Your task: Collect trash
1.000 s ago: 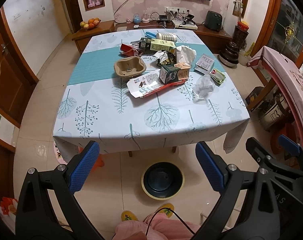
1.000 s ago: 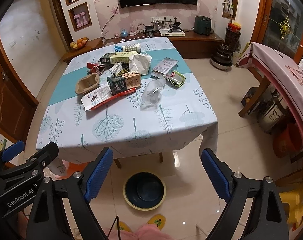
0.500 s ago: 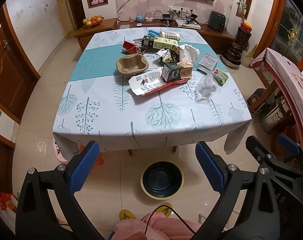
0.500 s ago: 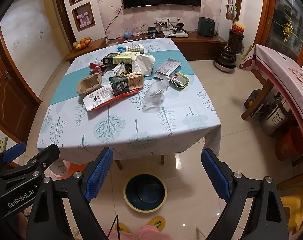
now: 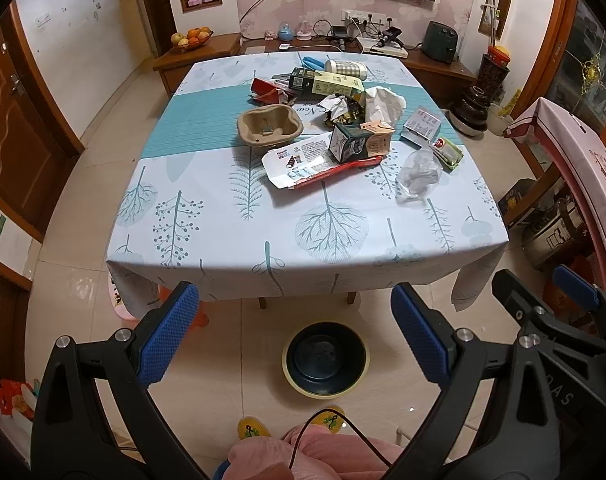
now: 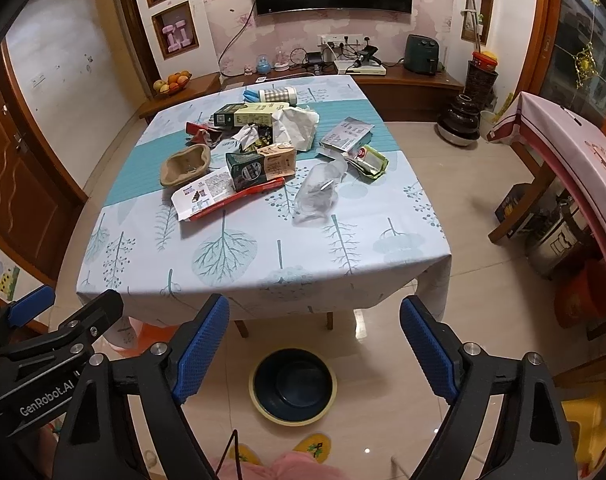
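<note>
Trash lies heaped on the far half of the table (image 5: 223, 240): a brown pulp tray (image 5: 269, 126), a small carton (image 5: 359, 142) on a flat white-and-red wrapper (image 5: 311, 164), a crumpled clear bottle (image 5: 417, 176), a green packet (image 5: 449, 152), white crumpled paper (image 5: 383, 100) and a long green box (image 5: 327, 82). A dark round bin (image 5: 326, 358) stands on the floor before the table. My left gripper (image 5: 293, 300) hangs open above the bin, short of the table. My right gripper (image 6: 314, 308) is beside it, its jaws closing slightly with nothing between them.
A second table with a pink cloth (image 6: 575, 136) stands at the right. A sideboard with a fruit bowl (image 5: 193, 38) and electronics runs along the far wall. A yellow stool (image 6: 591, 420) sits low right. The person's pink clothing and yellow slippers (image 5: 255, 428) show below.
The right gripper's jaws have drawn in a touch. Both views have barely shifted, and the trash on the table lies as before.
</note>
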`<state>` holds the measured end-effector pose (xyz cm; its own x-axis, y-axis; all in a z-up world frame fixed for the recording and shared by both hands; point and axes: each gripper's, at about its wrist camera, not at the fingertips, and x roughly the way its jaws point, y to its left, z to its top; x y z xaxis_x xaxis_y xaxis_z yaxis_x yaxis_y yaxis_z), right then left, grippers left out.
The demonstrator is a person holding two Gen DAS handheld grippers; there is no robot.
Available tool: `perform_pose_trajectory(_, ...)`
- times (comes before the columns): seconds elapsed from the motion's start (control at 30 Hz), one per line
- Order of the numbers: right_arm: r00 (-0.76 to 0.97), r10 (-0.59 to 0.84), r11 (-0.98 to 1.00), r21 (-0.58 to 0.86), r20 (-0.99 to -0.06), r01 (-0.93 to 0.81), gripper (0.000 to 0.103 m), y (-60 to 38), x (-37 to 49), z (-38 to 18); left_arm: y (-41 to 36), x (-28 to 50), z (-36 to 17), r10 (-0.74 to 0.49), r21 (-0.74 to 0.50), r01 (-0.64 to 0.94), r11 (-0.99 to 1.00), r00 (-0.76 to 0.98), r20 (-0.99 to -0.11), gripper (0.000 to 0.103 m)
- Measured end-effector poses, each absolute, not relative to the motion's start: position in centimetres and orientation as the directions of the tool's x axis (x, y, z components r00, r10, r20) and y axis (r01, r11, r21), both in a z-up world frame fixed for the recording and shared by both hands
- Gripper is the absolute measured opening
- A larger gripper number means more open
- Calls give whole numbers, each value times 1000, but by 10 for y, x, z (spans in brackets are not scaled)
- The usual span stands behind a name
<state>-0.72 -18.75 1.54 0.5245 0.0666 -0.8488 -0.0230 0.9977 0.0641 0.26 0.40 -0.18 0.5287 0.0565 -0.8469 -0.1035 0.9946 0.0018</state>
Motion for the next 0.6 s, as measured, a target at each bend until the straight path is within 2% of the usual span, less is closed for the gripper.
perform_pose_trajectory(0.6,515,74,997,77,-854,-16,87,-193,-2,12,-2,8,0,54,7,-92,996,522,-852,95)
